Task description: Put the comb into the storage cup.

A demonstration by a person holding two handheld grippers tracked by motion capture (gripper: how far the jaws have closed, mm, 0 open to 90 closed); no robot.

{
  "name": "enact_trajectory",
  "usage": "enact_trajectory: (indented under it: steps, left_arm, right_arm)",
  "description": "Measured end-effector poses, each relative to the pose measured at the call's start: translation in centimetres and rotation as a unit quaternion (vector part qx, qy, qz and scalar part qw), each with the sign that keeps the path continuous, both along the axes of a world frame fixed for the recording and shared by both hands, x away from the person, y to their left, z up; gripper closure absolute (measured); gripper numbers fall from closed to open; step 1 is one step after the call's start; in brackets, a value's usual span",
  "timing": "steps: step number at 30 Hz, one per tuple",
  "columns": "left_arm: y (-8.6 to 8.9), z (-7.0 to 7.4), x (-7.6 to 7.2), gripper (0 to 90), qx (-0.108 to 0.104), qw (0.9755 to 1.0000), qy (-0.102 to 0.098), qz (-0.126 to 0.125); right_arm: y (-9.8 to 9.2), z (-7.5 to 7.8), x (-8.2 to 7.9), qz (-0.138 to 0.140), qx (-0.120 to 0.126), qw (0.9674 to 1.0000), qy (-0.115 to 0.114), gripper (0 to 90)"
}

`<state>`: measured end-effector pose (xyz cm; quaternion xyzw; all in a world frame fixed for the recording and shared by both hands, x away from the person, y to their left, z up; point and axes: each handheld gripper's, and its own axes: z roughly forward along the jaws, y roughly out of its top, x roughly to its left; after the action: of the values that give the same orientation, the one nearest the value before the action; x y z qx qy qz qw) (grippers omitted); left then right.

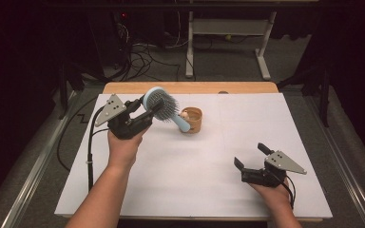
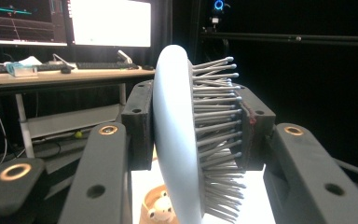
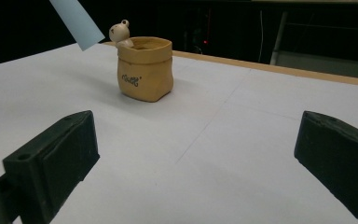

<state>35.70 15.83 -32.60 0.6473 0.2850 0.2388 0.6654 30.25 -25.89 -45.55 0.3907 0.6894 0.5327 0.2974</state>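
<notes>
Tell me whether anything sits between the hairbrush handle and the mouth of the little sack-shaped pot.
Nothing visible blocks it. The left tongs clamp the hairbrush by its head, handle pointing down toward the pot. A small animal figure perches on the pot's rim, beside the handle tip; the rest of the mouth looks open.

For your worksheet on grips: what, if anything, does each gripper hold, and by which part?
The left gripper clamps the blue hairbrush by its head, one pad on the back, the other on the bristles. The right gripper is open and holds nothing.
</notes>
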Motion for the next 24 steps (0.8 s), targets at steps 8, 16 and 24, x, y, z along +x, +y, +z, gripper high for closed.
enact_trajectory:
  steps: [8, 16, 24]
  left_arm:
    - [-0.7, 0.9, 0.4, 57.1, 0.004, 1.0000, -0.006, 0.000]
    - [-1.4, 1.8, 0.9, 57.1, 0.007, 0.9999, -0.012, 0.003]
    - [-2.3, 2.2, 2.0, 57.1, 0.013, 0.9998, -0.011, 0.007]
  right_arm:
    - [-0.1, 0.0, 0.0, -0.004, 0.004, 1.0000, -0.001, 0.2]
    - [-0.1, 0.0, 0.0, -0.004, 0.007, 1.0000, -0.001, 0.1]
    - [-0.2, 0.0, 0.1, -0.003, 0.010, 0.9999, 0.000, 0.1]
